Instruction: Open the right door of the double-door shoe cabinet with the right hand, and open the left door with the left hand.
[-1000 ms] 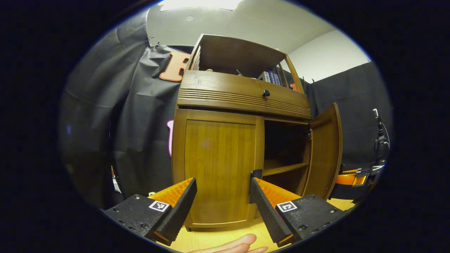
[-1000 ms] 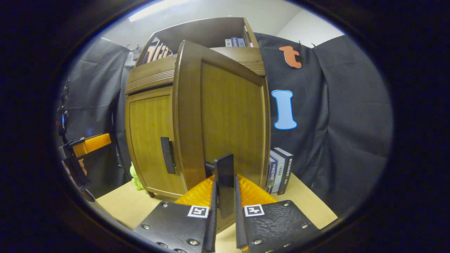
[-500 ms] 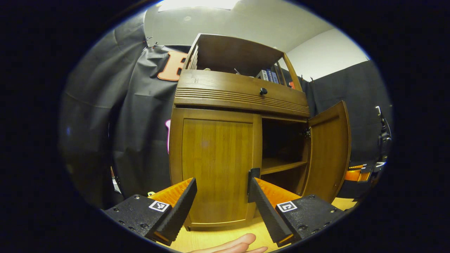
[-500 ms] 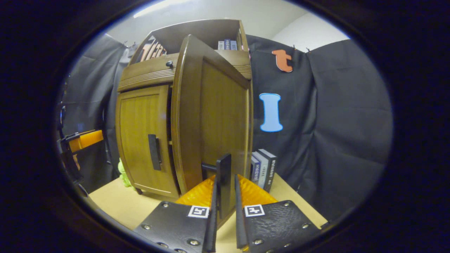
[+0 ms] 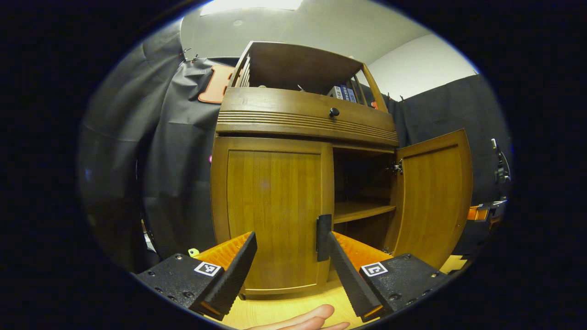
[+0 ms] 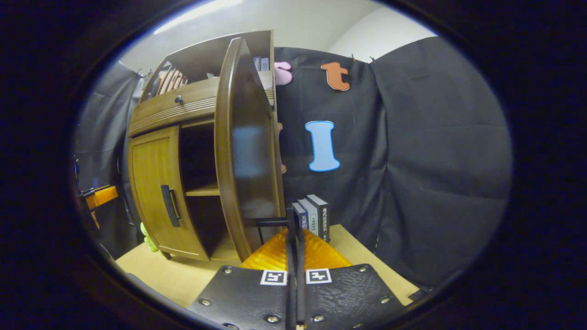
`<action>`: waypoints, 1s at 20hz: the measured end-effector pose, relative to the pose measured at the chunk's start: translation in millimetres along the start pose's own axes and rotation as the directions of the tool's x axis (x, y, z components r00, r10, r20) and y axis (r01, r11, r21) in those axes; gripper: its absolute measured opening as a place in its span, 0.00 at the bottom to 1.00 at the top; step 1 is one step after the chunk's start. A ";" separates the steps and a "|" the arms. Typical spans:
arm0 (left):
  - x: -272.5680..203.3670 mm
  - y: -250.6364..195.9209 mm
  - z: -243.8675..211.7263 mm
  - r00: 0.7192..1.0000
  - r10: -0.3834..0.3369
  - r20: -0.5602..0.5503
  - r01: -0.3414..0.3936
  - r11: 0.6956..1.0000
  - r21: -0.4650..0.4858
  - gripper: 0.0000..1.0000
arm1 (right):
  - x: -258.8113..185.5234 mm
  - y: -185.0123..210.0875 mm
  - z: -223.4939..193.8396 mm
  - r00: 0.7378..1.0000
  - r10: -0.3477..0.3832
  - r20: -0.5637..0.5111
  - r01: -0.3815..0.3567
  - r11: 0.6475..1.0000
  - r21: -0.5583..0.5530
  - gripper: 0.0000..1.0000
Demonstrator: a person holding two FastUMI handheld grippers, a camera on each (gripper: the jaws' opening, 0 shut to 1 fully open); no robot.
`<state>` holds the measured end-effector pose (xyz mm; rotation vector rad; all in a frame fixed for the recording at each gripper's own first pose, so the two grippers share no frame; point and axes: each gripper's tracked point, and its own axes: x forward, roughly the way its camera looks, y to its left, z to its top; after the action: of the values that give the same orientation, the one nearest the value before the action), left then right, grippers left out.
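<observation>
Swung wider since a second ago: right door (image 5: 433, 195) of the shoe cabinet (image 5: 307, 119), now well open, shelf (image 5: 360, 210) exposed; my right gripper (image 6: 295, 247) is clamped on the right door's handle (image 6: 293, 224); left door (image 5: 270, 211) shut against its frame; my left gripper (image 5: 290, 250) hangs with fingers apart, its handle (image 5: 323, 237) just beside one finger, ungripped; half done, I judge; left door remains.

On the table (image 6: 151, 270), books (image 6: 312, 217) stand right of the cabinet (image 6: 183, 151), behind its open right door (image 6: 243, 151).
</observation>
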<state>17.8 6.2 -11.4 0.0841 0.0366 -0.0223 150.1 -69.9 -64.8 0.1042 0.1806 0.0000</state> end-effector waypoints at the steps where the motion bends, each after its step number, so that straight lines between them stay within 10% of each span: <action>1: 0.2 -0.3 -2.2 1.000 0.003 -0.002 -0.003 1.000 0.001 0.95 | 1.1 -7.1 2.3 1.000 0.021 0.002 -0.021 0.999 -0.024 0.01; 12: 30.1 -27.5 -38.1 0.998 0.012 -0.067 -0.009 0.999 0.046 0.95 | 18.9 -40.9 7.6 0.982 0.190 -0.015 -0.191 0.980 -0.063 0.05; 20: 81.7 -48.1 -61.7 1.000 0.016 -0.020 -0.015 0.999 0.041 0.92 | -20.0 -75.8 -5.1 0.998 0.055 0.008 -0.054 0.992 -0.115 0.89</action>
<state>96.1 -38.2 -79.9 0.1259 0.0559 -0.0065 128.8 -145.0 -74.0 -0.0058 0.1658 0.0641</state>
